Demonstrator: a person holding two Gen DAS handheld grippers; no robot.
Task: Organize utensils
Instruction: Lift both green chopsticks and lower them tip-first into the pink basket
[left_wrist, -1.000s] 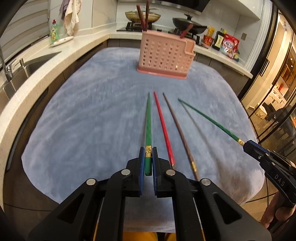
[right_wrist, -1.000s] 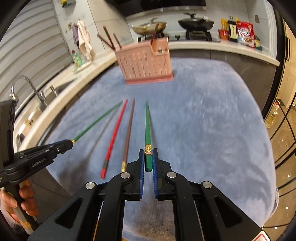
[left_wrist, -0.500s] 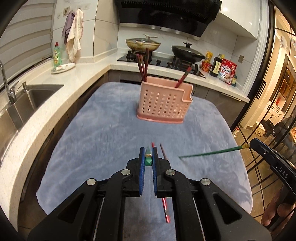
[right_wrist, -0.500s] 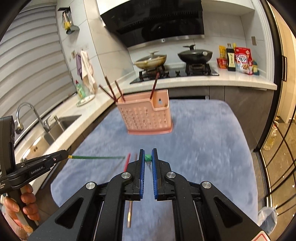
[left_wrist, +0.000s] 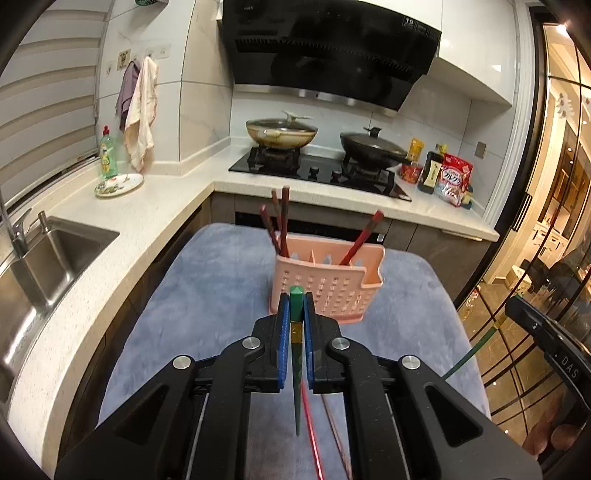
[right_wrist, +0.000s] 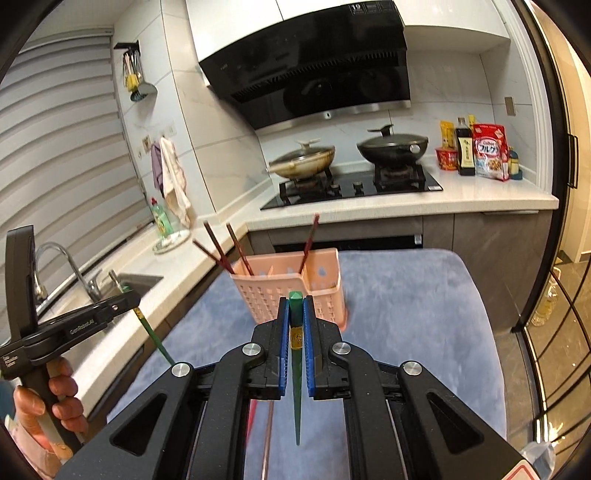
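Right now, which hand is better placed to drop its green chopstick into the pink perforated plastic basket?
Right, narrowly. The right gripper faces the pink perforated plastic basket near its middle; the left gripper faces its left part. Each grips a green chopstick.

White-tiled kitchen, black range hood (left_wrist: 328, 48), steel sink (left_wrist: 44, 258).

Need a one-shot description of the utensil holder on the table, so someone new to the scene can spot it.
Start at the blue-grey cloth-covered table in front of the stove counter. At its far end stands the pink holder, a perforated plastic basket with dark red chopsticks leaning out of it. It is the only upright container on the cloth; everything else there lies flat.
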